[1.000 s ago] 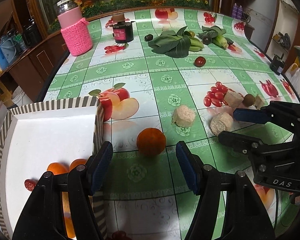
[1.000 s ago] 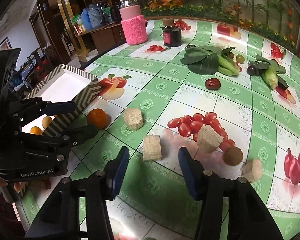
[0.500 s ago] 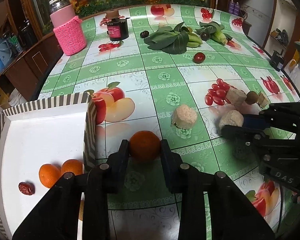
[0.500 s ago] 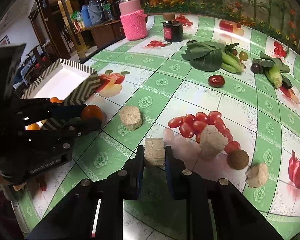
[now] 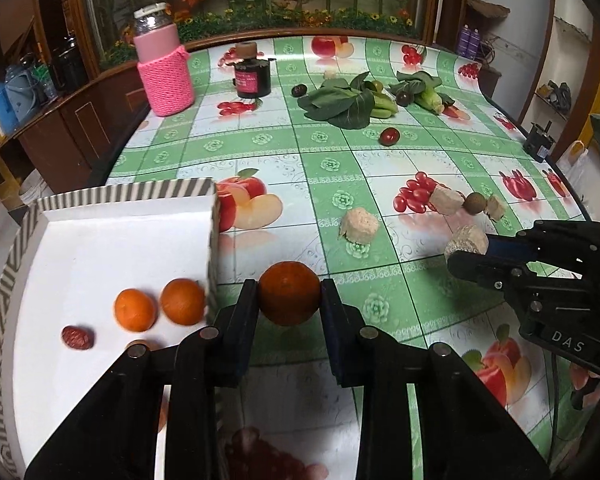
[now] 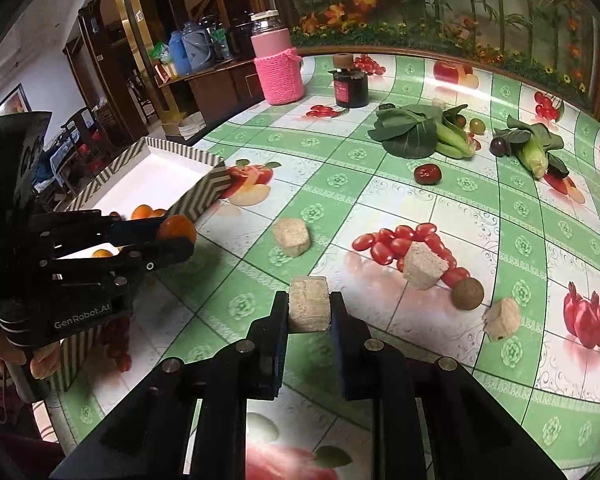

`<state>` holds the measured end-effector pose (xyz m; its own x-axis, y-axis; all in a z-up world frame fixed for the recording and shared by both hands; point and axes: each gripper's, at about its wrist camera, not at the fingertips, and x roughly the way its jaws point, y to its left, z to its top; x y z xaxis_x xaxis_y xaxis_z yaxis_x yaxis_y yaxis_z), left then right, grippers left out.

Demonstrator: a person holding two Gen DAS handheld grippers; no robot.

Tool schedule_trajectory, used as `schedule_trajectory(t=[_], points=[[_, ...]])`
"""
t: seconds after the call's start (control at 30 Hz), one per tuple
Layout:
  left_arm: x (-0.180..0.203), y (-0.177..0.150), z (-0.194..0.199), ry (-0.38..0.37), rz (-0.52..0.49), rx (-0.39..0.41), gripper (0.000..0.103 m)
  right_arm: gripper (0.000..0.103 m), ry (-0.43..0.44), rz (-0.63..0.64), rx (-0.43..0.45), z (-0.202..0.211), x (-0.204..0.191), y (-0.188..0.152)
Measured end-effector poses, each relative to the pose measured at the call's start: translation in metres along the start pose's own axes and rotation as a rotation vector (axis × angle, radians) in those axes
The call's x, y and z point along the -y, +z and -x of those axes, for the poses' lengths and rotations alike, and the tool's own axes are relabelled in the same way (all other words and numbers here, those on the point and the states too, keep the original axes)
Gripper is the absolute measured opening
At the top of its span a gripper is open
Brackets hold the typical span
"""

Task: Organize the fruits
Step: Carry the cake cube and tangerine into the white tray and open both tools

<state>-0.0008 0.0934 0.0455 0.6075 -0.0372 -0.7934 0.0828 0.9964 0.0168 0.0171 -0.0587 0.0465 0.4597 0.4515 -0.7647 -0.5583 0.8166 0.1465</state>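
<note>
My left gripper clamps orange just beside striped box at table's near-left edge, ready for boxing; right gripper pinches tan block, clearing it from fruit.

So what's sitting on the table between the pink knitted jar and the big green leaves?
A small black jar with a cork lid. It stands between the pink knitted jar and the green leaves in both wrist views.
</note>
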Motion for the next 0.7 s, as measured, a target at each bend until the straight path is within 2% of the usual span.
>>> schedule_trajectory(t=[0.7], points=[[-0.044, -0.027, 0.043, 0.104, 0.067, 0.064, 0.028, 0.019, 0.072, 0.102, 0.030, 0.008, -0.077, 0.012]])
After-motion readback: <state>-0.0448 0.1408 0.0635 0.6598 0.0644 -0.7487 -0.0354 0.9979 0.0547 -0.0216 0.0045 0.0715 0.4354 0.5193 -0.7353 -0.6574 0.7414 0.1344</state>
